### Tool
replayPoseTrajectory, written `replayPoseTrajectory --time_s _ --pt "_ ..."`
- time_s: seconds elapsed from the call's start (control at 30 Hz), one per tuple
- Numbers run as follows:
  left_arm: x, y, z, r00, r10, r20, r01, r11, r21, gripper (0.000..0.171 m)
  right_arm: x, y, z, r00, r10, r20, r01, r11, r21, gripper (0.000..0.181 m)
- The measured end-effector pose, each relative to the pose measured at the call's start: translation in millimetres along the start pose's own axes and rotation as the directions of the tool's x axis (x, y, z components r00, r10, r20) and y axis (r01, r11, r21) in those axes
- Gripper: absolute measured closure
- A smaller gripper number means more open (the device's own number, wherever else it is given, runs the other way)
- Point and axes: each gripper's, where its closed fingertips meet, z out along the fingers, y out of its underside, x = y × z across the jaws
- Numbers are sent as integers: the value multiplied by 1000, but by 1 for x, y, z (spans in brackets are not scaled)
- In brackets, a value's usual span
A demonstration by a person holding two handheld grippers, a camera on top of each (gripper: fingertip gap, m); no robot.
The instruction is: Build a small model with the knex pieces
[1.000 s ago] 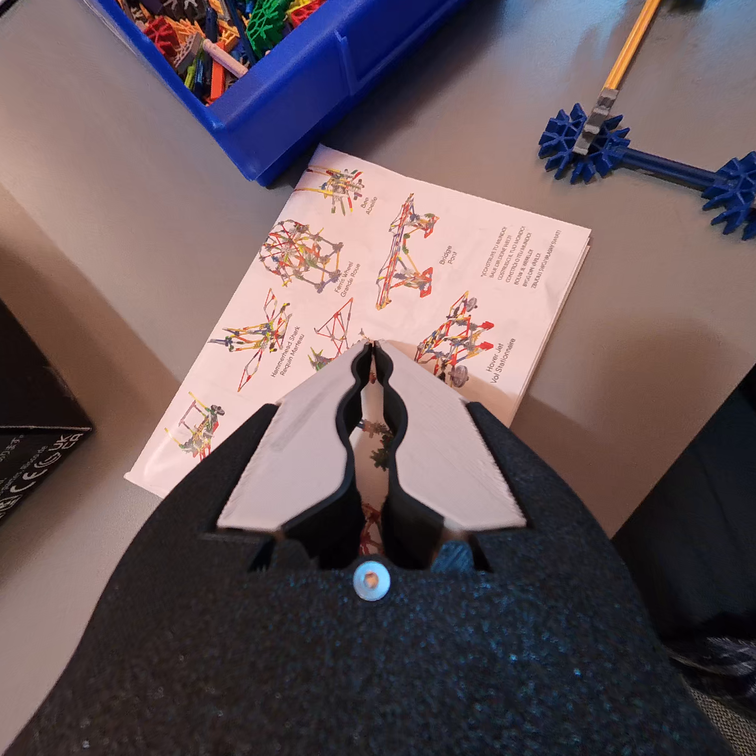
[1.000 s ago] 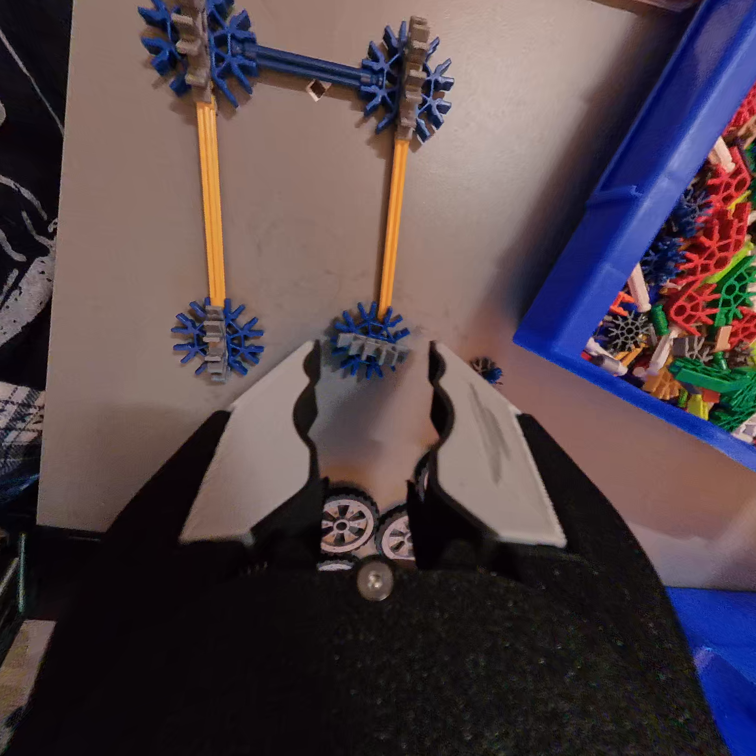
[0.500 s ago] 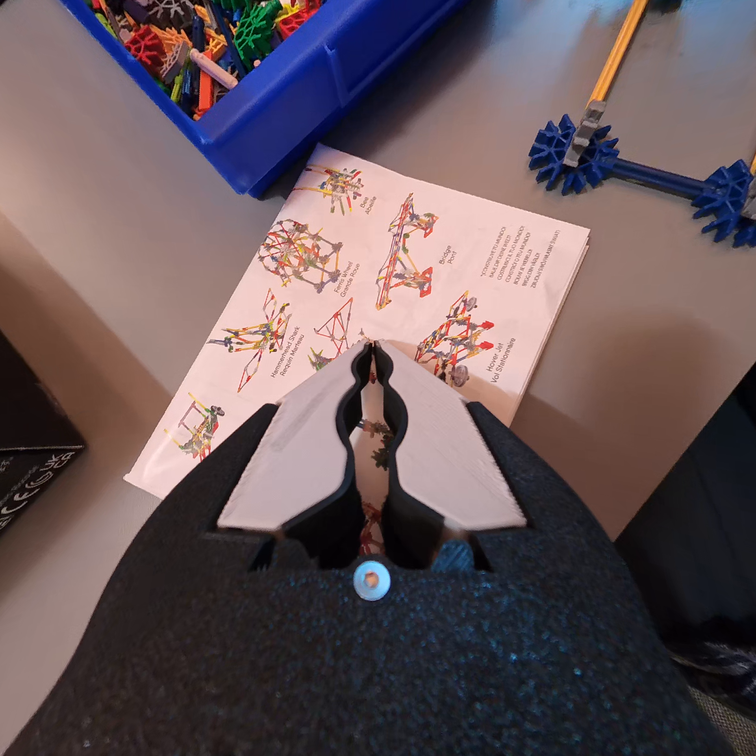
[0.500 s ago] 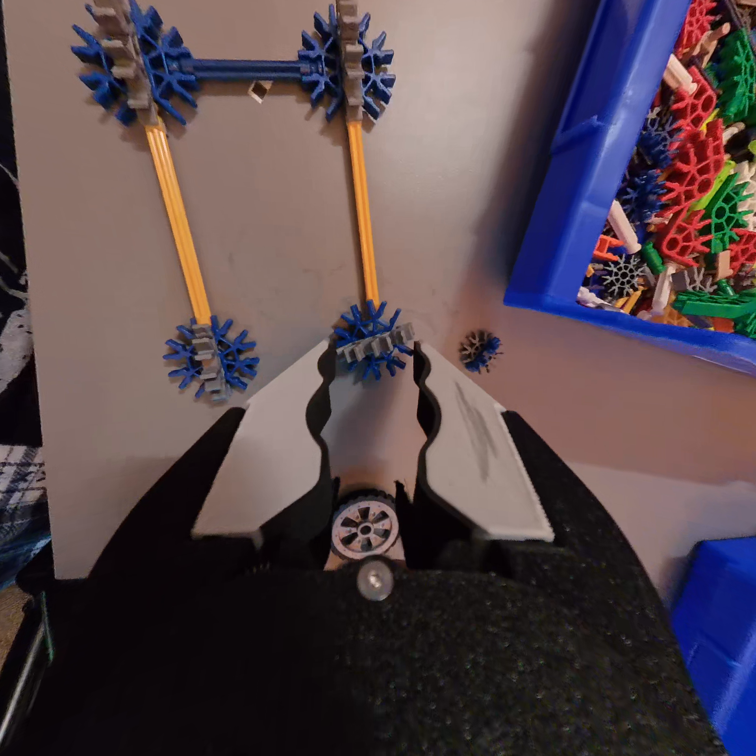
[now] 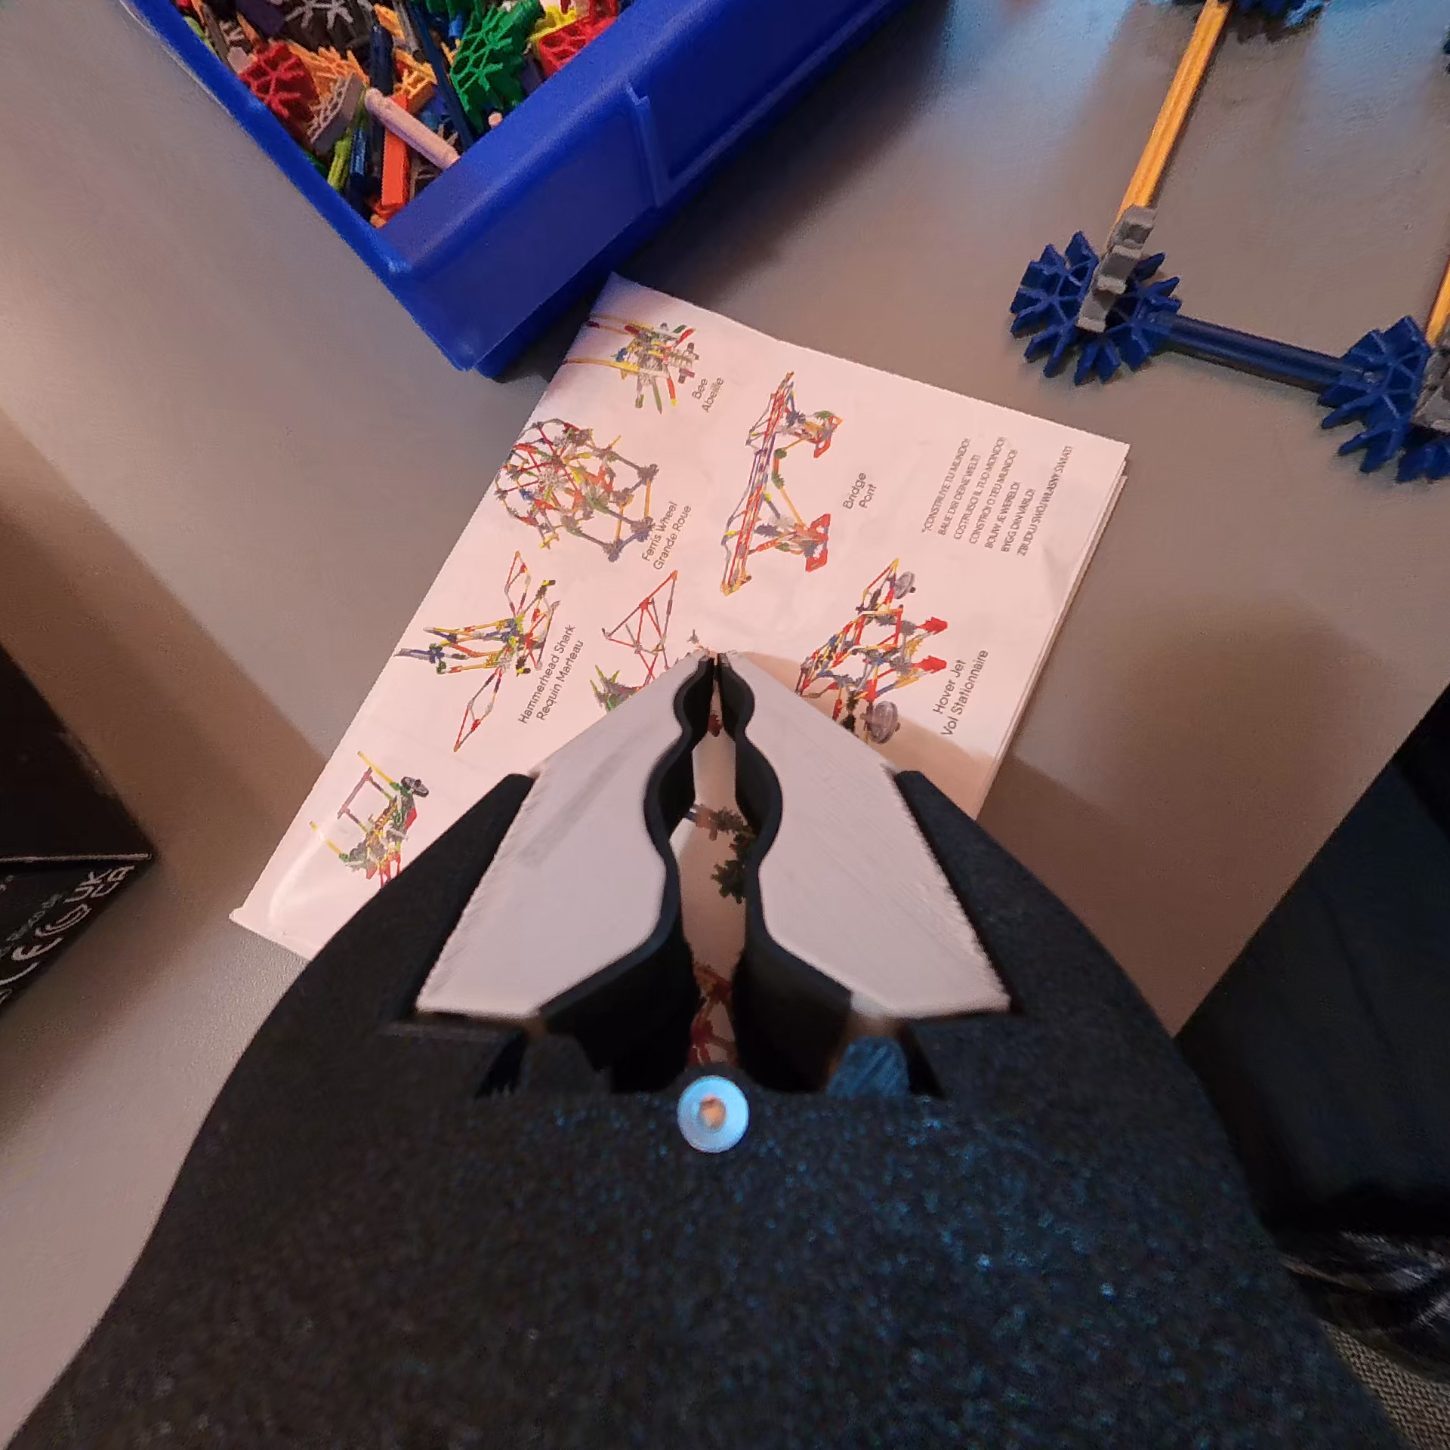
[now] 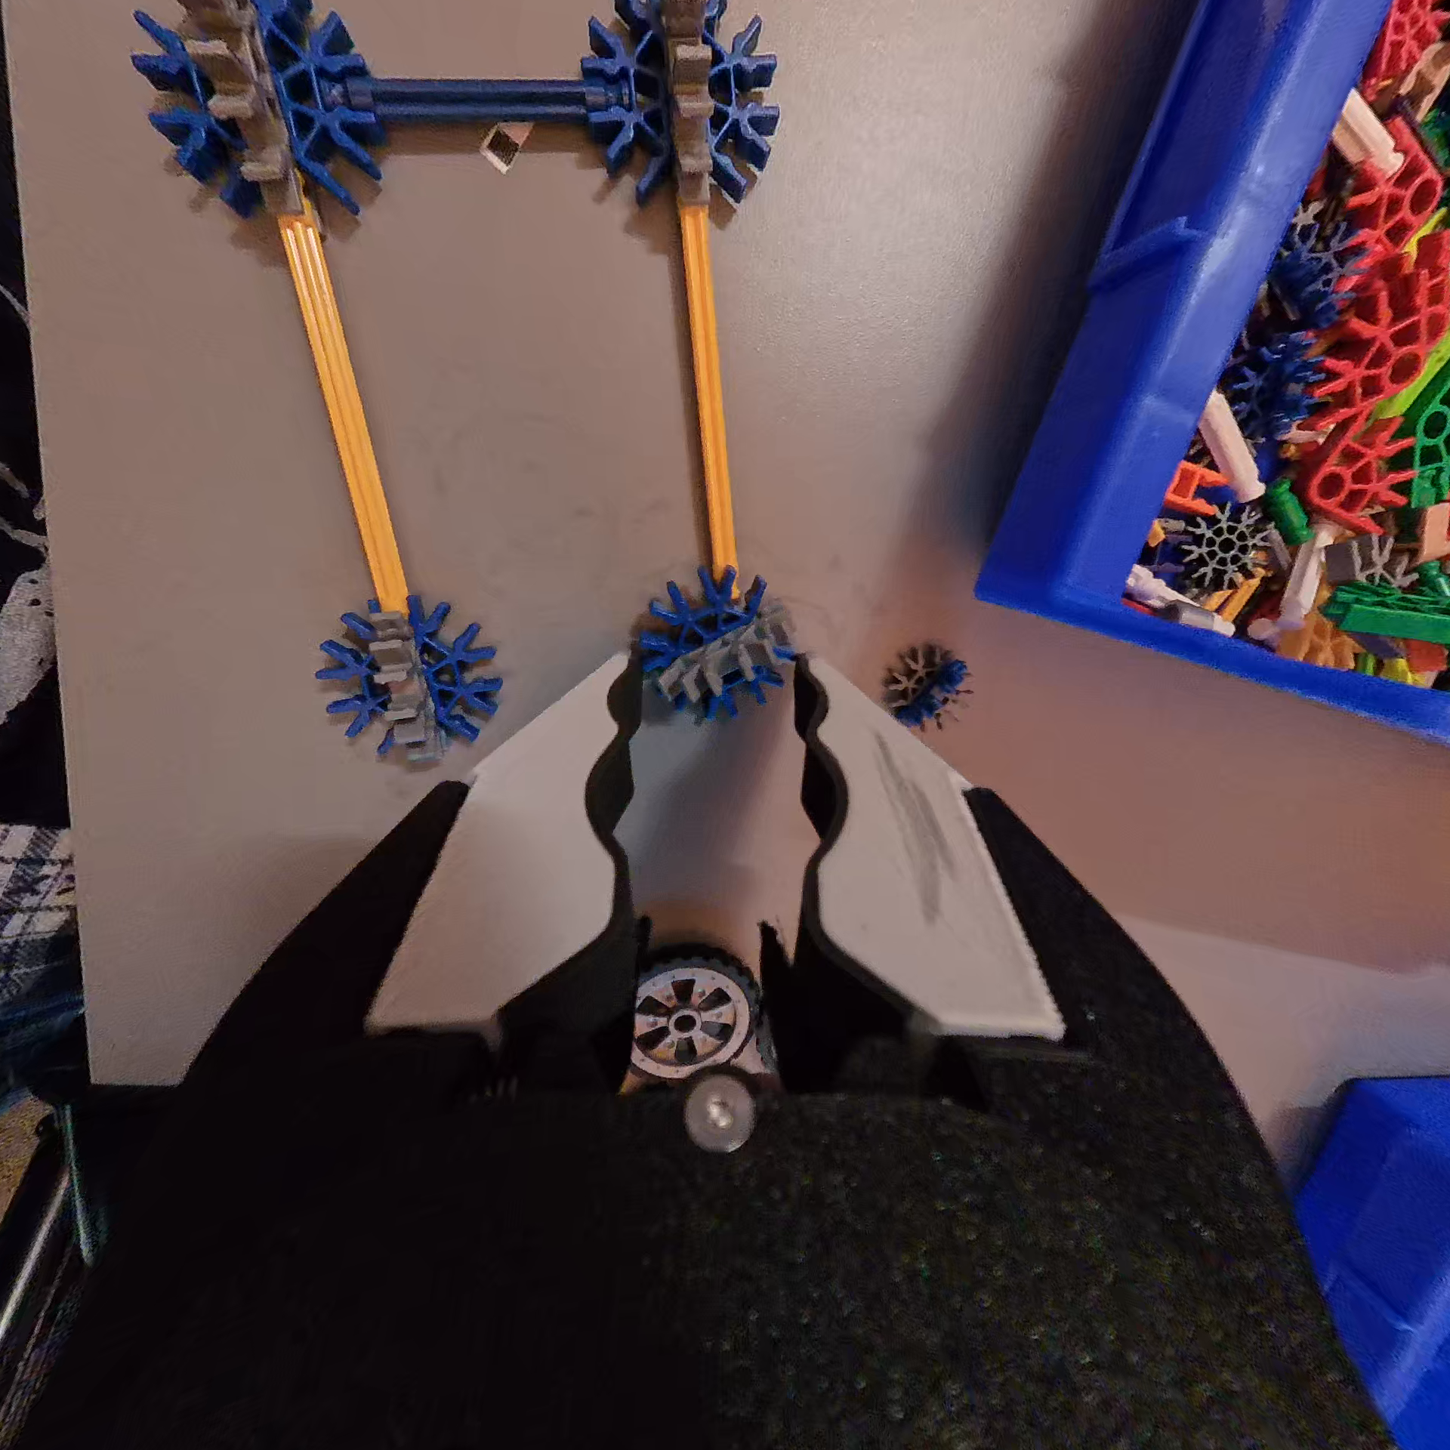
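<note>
hovering over a printed booklet (image 5: pixel 785 486), the left gripper (image 5: pixel 714 661) is pointing toward the upper middle of the left wrist view, its jaws pressed together at the tips and gripping nothing. the booklet is lying flat on the grey tabletop (image 5: pixel 196 431), its far corner just beside a blue bin (image 5: pixel 549 196) of mixed plastic pieces. a black box (image 5: pixel 55 824) is sitting at the left edge of the frame, well apart from the jaws.

in the right wrist view, the right gripper (image 6: pixel 714 679) is reaching into a rod-and-connector frame (image 6: pixel 479 98) lying flat on the tabletop. its jaws are standing apart, flanking the blue and grey connector (image 6: pixel 718 643) at the lower end of the right yellow rod (image 6: pixel 706 392). that connector is sitting tilted between the tips; the right tip is looking as if it is touching the grey part, though whether either side is pressing is not clear. a spoked wheel (image 6: pixel 690 1020) is showing low between the bases of the fingers, on the tabletop beneath the gripper.

a small loose connector (image 6: pixel 926 686) is lying just right of the right tip, and the blue bin (image 6: pixel 1098 471) is crowding the upper right. the left yellow rod (image 6: pixel 345 408) and its connector (image 6: pixel 408 679) are lying near the left tip. the tabletop's edge is running down the left of the frame, with dark cloth beyond it. bare tabletop is showing between the two yellow rods and between the loose connector and the bin.
</note>
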Motion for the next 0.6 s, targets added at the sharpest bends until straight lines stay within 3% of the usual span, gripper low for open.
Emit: replayPoseTrajectory --time_s 0.6 --pt "0 0 0 1000 1 5 -1 1000 -2 171 7 3 2 994 108 -31 -109 993 -48 142"
